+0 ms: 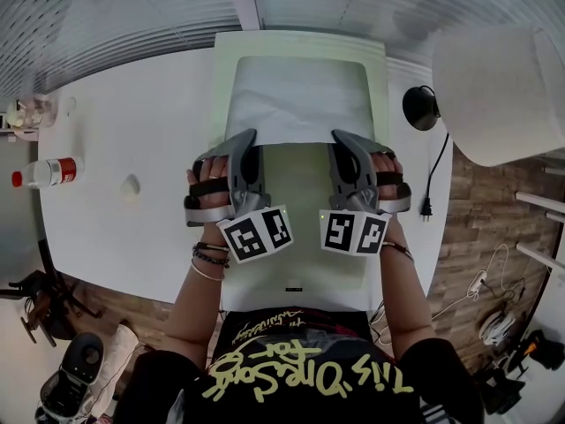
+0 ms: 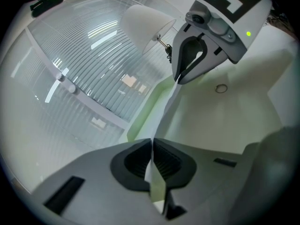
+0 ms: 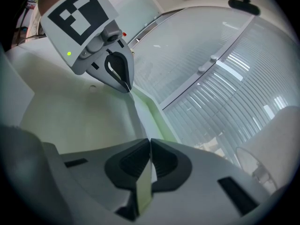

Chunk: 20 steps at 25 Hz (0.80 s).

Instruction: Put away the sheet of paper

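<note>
A white sheet of paper (image 1: 296, 100) is held up by its near edge over a pale green folder (image 1: 300, 228) that lies flat on the white table (image 1: 141, 131). My left gripper (image 1: 245, 140) is shut on the sheet's near left part and my right gripper (image 1: 340, 140) on its near right part. In the left gripper view the jaws (image 2: 152, 146) pinch the thin edge, and the sheet (image 2: 211, 116) runs on to the other gripper (image 2: 180, 78). The right gripper view shows the same pinch (image 3: 150, 146), with the sheet (image 3: 79, 116) stretching to the left gripper (image 3: 126, 89).
A plastic bottle (image 1: 44, 173) lies at the table's left edge, glassware (image 1: 26, 113) behind it. A lamp with a white shade (image 1: 499, 91) and black base (image 1: 421, 107) stands at the right, its cable (image 1: 426, 206) hanging over the edge. A small black tab (image 1: 294, 287) sits on the folder's near end.
</note>
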Each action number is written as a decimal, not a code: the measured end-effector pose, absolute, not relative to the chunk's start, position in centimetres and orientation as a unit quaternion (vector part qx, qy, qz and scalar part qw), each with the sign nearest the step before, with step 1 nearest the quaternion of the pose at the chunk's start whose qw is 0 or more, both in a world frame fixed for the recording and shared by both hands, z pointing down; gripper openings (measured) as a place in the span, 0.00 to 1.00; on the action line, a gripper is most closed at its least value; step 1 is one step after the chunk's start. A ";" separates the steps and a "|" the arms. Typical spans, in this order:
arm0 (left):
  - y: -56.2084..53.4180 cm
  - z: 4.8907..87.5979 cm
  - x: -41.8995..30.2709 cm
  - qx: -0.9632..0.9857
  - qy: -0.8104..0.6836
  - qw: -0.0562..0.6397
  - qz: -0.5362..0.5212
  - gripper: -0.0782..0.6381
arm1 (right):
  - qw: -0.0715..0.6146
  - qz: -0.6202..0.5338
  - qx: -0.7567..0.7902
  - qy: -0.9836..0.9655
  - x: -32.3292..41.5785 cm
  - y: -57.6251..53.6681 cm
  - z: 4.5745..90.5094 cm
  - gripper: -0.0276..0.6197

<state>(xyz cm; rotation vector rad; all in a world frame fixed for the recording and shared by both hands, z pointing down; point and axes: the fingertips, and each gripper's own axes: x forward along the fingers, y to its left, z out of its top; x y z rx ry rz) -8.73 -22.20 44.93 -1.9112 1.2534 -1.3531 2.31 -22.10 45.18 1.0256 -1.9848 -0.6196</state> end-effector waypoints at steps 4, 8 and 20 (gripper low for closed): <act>-22.5 44.8 -8.8 -0.695 0.454 0.245 -0.501 0.12 | 0.399 -0.245 0.406 -0.785 2.3 -22.2 45.2 0.05; -22.9 44.9 -8.6 -0.694 0.445 0.248 -0.509 0.12 | 0.399 -0.241 0.408 -0.785 2.5 -22.4 45.3 0.06; -24.4 44.6 -8.8 -0.690 0.448 0.250 -0.512 0.12 | 0.400 -0.246 0.409 -0.782 2.6 -23.5 45.1 0.06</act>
